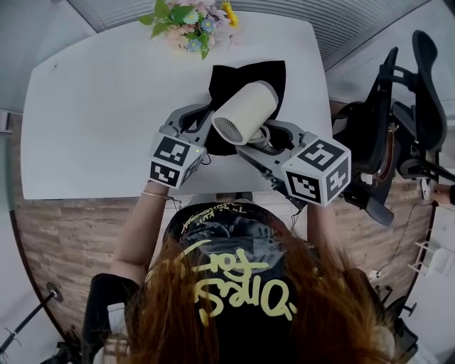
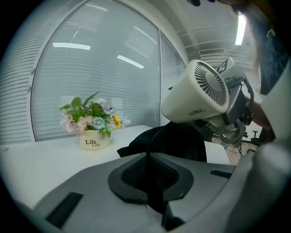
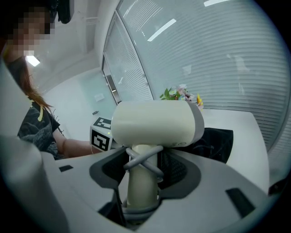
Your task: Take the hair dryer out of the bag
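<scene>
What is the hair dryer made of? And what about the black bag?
The hair dryer looks like hard plastic: a cream-white, smooth, matte shell with a moulded grille at its back. The bag looks like soft black cloth, because it slumps and folds on the table and has no shine. I cannot tell which fabric it is.

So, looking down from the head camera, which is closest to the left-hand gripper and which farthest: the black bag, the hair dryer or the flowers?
1. The black bag: the left gripper pinches its fabric.
2. The hair dryer: just to the right, held up in the right gripper.
3. The flowers: at the far edge of the table.
</scene>
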Demonstrator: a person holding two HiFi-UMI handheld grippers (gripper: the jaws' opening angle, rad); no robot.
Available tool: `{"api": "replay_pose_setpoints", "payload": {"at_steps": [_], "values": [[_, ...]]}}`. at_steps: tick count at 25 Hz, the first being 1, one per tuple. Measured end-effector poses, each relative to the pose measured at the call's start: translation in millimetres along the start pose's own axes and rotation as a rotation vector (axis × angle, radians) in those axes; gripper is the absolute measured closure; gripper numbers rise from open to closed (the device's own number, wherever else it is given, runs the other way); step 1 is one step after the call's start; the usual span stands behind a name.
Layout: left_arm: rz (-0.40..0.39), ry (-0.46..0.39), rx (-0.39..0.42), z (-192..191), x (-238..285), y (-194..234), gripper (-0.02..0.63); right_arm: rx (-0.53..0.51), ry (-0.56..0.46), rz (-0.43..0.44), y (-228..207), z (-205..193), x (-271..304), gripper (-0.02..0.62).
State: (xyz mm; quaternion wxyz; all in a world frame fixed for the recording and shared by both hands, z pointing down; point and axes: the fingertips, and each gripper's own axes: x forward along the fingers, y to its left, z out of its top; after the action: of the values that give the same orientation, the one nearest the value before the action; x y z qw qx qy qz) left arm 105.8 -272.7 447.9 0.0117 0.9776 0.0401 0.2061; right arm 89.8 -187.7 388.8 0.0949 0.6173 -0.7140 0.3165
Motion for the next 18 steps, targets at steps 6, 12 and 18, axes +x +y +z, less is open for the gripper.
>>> {"api": "replay_pose_setpoints", "payload": {"at_steps": [6, 12, 18], "values": [[-0.053, 0.040, 0.020, -9.6, 3.4, -14.4, 0.592, 0.020, -0.032, -0.047, -17.4, 17.9, -2.0, 0.374], [-0.086, 0.079, 0.049, -18.6, 6.0, -26.2, 0.591, 0.068, -0.069, -0.061, -33.4, 34.3, 2.6, 0.374], [-0.116, 0.105, 0.058, -24.4, 5.1, -31.9, 0.592, 0.087, -0.044, -0.089, -51.0, 35.4, 15.5, 0.374]]}}
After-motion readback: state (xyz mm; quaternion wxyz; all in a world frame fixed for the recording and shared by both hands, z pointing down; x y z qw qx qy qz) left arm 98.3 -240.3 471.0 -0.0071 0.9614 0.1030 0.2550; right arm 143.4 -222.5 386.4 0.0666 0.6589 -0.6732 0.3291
